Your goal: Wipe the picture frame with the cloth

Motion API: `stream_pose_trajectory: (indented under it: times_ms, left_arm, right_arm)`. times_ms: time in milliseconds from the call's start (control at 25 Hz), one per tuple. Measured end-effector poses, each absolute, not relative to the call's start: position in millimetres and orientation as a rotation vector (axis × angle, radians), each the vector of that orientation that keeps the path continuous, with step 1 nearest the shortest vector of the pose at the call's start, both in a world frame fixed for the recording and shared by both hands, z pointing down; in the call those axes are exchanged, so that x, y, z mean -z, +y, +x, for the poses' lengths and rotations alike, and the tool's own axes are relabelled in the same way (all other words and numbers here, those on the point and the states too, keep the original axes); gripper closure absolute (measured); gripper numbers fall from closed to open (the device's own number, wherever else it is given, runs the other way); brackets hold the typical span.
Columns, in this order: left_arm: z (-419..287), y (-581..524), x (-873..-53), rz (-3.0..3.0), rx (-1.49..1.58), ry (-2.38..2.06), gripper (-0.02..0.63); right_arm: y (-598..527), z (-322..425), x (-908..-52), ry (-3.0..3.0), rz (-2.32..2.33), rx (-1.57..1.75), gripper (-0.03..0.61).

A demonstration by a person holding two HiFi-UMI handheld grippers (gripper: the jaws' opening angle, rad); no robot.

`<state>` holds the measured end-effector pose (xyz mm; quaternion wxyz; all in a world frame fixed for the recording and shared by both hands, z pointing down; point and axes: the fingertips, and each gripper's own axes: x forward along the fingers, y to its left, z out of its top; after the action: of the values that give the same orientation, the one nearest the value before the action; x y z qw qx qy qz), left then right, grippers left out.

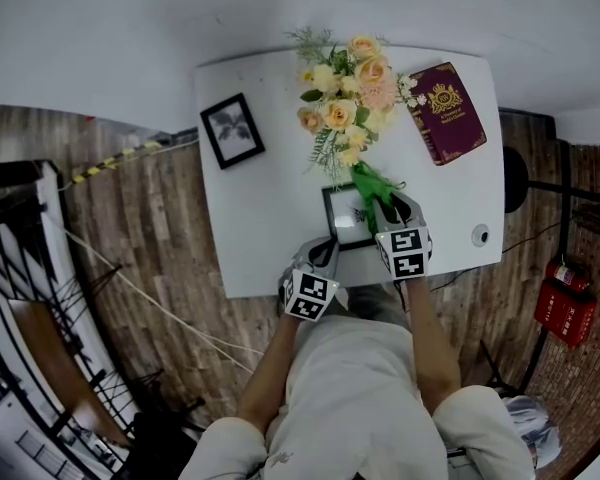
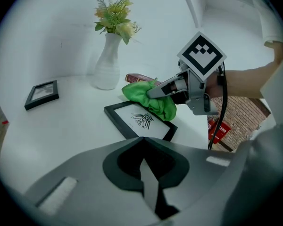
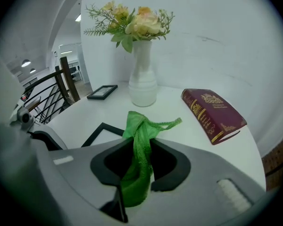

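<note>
A black picture frame [image 1: 342, 218] with a bird print lies flat near the table's front edge, also in the left gripper view [image 2: 140, 120]. My right gripper [image 1: 382, 204] is shut on a green cloth [image 1: 373, 184], which hangs bunched from the jaws [image 3: 140, 131] and rests on the frame's far right corner [image 2: 151, 100]. In the right gripper view only the frame's left corner [image 3: 100, 132] shows past the gripper [image 3: 137, 149]. My left gripper [image 1: 327, 254] hovers at the frame's near left side, jaws together with nothing in them [image 2: 144, 163].
A white vase of flowers [image 1: 345, 93] stands at the back middle of the white table [image 1: 260, 228]. A dark red book [image 1: 446, 113] lies back right, and a smaller black frame [image 1: 232, 130] back left. A small round white object [image 1: 480, 234] sits near the right edge.
</note>
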<state>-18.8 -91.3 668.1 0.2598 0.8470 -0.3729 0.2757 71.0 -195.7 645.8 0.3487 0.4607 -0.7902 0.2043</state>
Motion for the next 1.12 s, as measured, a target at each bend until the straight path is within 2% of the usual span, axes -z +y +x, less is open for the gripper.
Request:
stream_pose_trajectory:
  times_ms: [200, 440, 800, 1120]
  left_arm:
    - [-19, -89, -671, 2.293, -0.759, -0.998, 0.594]
    - [-19, -91, -668, 2.302, -0.755, -0.997, 0.594]
    - [-18, -90, -669, 2.3, -0.766, -0.987, 0.594]
    - [-18, -91, -668, 2.306, -0.766, -0.984, 0.594]
  right_arm:
    - [-192, 70, -620, -2.091, 1.217, -0.502, 0.485]
    - [-168, 31, -606, -2.19, 1.108, -0.508, 0.484]
    - [-145, -18, -634, -2.227, 0.939, -0.549, 0.485]
    - [-138, -22, -661, -2.177, 0.875, -0.561, 0.484]
